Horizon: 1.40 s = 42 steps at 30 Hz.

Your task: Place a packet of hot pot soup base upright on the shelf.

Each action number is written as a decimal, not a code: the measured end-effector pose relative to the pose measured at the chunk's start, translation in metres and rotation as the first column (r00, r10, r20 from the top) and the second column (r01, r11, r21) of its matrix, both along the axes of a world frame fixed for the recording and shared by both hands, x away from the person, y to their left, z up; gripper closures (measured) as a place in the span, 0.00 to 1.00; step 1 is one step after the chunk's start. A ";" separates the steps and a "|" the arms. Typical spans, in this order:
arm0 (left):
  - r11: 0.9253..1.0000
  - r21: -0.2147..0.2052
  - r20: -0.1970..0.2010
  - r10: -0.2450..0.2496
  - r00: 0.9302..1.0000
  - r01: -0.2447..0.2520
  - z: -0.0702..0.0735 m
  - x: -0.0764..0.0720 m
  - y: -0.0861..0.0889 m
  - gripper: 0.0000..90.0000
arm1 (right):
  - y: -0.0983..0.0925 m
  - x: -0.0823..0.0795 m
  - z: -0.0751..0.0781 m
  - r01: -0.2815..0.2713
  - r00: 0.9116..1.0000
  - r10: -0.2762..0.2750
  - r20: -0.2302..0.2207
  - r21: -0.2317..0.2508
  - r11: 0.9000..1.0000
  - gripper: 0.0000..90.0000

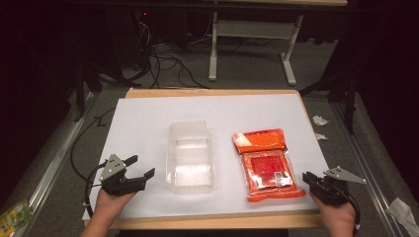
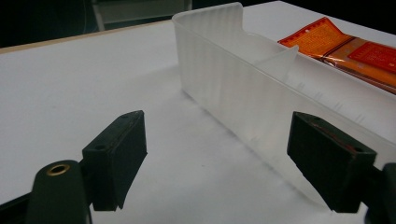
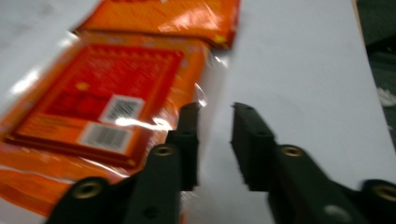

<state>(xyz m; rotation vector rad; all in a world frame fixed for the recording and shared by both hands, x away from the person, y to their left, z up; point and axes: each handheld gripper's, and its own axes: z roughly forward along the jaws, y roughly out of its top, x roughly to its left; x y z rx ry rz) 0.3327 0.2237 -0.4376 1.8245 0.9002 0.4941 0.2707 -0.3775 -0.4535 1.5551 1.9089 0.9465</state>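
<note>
Currently left gripper (image 1: pixel 133 170) jaws wide apart, right gripper (image 3: pixel 214 135) jaws narrowly apart, both holding nothing. Risks: glossy orange plastic packet (image 1: pixel 266 163), centre-right, could slip; light translucent plastic bin (image 1: pixel 189 157), centre, could slide if nudged.

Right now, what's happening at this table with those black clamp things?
A person holds a two-jaw gripper in each hand over a white table. The left gripper is open beside an empty clear plastic container, not touching it. The right gripper, jaws slightly apart, sits at the edge of an orange packet lying flat. Nothing is gripped yet.
</note>
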 end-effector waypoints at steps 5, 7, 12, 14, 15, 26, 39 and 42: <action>1.000 0.005 0.012 -0.012 1.000 0.012 0.001 0.000 -0.003 0.23 | -0.005 -0.005 -0.010 -0.001 0.998 0.000 -0.067 -0.018 1.000 1.00; 1.000 0.006 0.014 -0.013 1.000 0.013 0.001 0.000 -0.003 0.23 | -0.004 -0.006 -0.014 -0.028 0.996 0.028 -0.083 -0.006 1.000 1.00; 1.000 -0.001 0.016 -0.009 1.000 0.009 0.002 0.000 -0.003 0.23 | 0.001 -0.006 -0.015 -0.062 0.991 0.060 -0.116 -0.014 0.998 1.00; 1.000 0.001 0.017 -0.010 1.000 0.010 0.002 0.000 -0.003 0.23 | 0.001 -0.006 -0.017 -0.073 0.990 0.072 -0.117 0.002 0.997 1.00; 1.000 0.002 0.017 -0.011 1.000 0.011 0.002 0.000 -0.003 0.23 | 0.001 -0.006 -0.017 -0.077 0.989 0.077 -0.124 0.004 0.997 1.00; 1.000 0.007 0.020 -0.015 1.000 0.015 0.002 -0.001 -0.004 0.23 | 0.032 -0.003 -0.015 -0.187 0.977 0.182 -0.110 -0.033 0.982 1.00; 1.000 0.014 0.020 -0.023 1.000 0.023 0.002 -0.001 -0.005 0.23 | 0.038 -0.004 -0.018 -0.234 0.968 0.236 -0.089 0.036 0.972 1.00; 1.000 0.013 0.019 -0.025 1.000 0.024 0.002 -0.001 -0.005 0.23 | 0.046 -0.004 -0.018 -0.259 0.960 0.262 -0.095 0.042 0.965 1.00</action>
